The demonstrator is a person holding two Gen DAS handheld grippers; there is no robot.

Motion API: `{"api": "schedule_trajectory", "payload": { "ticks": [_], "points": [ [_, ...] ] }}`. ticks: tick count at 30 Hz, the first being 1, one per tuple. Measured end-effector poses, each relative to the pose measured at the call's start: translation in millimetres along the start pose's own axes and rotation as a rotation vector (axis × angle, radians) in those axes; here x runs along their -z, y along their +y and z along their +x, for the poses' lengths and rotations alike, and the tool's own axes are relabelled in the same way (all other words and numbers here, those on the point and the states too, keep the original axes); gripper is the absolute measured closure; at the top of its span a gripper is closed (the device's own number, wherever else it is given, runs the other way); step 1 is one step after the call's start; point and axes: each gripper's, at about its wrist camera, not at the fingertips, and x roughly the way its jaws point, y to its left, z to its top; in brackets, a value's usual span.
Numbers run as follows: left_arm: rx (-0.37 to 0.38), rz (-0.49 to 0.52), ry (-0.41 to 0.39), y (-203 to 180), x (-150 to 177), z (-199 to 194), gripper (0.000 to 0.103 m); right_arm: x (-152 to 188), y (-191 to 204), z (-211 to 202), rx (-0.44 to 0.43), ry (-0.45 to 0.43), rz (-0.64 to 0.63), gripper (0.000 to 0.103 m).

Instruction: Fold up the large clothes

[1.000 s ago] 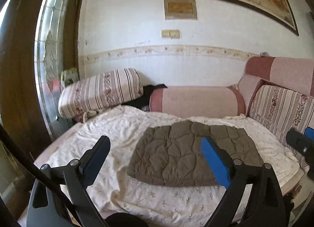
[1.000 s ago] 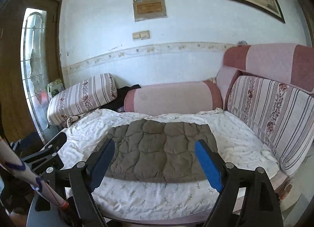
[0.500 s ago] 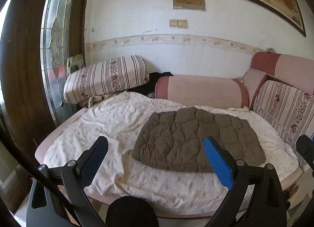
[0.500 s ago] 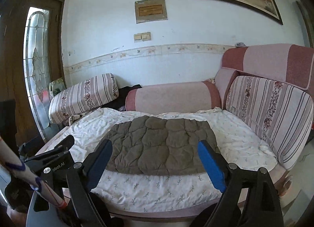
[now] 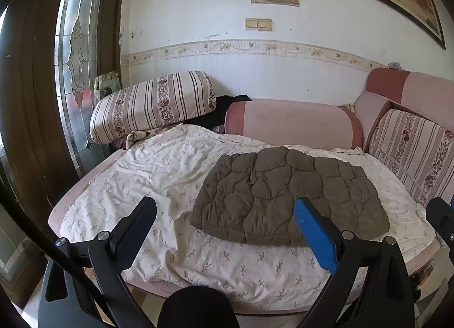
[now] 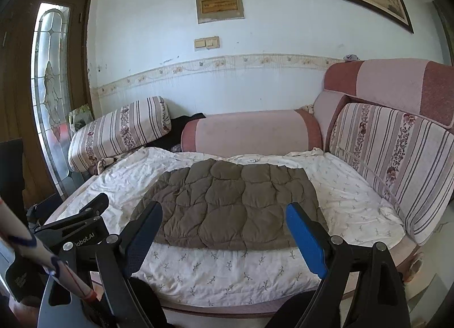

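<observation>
One folded quilted garment (image 5: pixel 286 194) lies flat on the single floral sheet (image 5: pixel 159 174), toward the couch's right side. I count two striped cushions (image 6: pixel 119 132), one pink bolster (image 6: pixel 249 135). My left gripper (image 5: pixel 227 214) and right gripper (image 6: pixel 224 220) both hang spread wide, empty, short of the garment.

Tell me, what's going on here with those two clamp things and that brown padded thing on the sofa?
A person is holding a two-finger gripper in each hand, facing a sofa covered by a white sheet. A brown quilted garment lies on the sheet as a flat, folded rectangle. The left gripper and the right gripper are both open and short of the garment, touching nothing. The job is folding large clothes, and right now nothing is being gripped.
</observation>
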Motion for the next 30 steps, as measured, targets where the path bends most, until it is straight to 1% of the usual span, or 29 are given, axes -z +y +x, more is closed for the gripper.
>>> {"api": "schedule_trajectory", "payload": {
  "ticks": [8,11,13,17,21,24,26,28,30],
  "points": [
    [0.023,0.004,0.054,1,7,32,0.006,8,0,40,-0.005,0.073,0.001,0.011],
    [0.057,0.025,0.088,-5,7,47,0.003,8,-2,52,0.008,0.08,0.003,0.011],
    [0.052,0.055,0.112,-9,8,57,0.002,8,-3,63,0.013,0.099,0.005,0.011],
    [0.046,0.075,0.123,-14,9,73,0.002,10,-4,80,0.023,0.126,0.006,0.011],
    [0.01,0.096,0.136,-14,9,89,0.002,13,-6,95,0.038,0.152,0.014,0.011],
    [0.025,0.087,0.153,-10,11,98,0.002,16,-4,105,0.046,0.177,0.021,0.011],
    [0.005,0.105,0.182,-11,10,105,0.002,17,-3,109,0.05,0.187,0.019,0.011],
    [-0.021,0.126,0.194,-12,12,111,0.002,17,0,111,0.053,0.189,0.013,0.011],
    [-0.024,0.128,0.21,-11,13,113,0.002,17,2,113,0.055,0.19,0.008,0.011]
  ]
}}
